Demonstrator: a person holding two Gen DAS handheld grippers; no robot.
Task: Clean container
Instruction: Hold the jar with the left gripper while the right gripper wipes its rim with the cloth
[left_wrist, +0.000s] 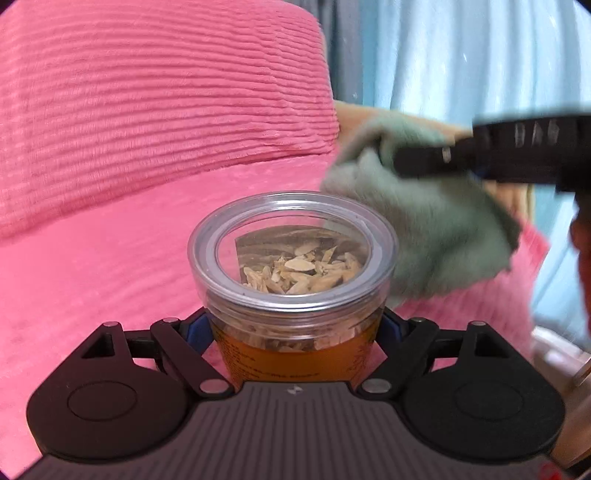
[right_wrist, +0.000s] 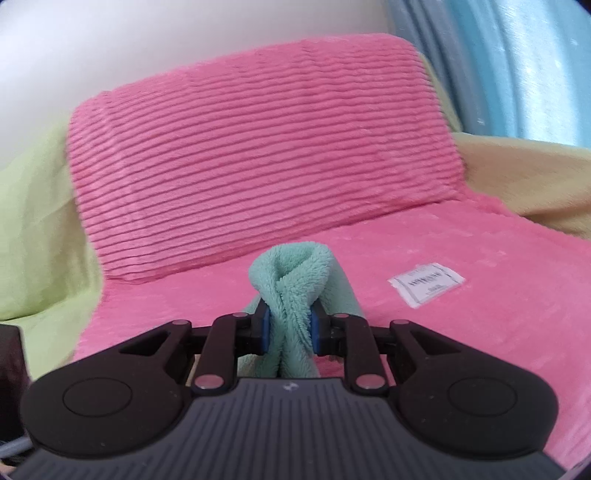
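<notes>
So the surface here is basically a sofa seat covered with a fuzzy pink blanket (right_wrist: 424, 332), kind of a dimpled plush texture. At the back, a ribbed pink cushion (right_wrist: 258, 155) leans upright with its bottom edge resting on the blanket. Only loose thing lying right on the blanket is a small white paper label (right_wrist: 426, 284) with dark print, too blurry to read, off to the right side in the right wrist view. A lime green cover (right_wrist: 40, 229) shows at the left edge and a tan armrest (right_wrist: 524, 177) on the right.
</notes>
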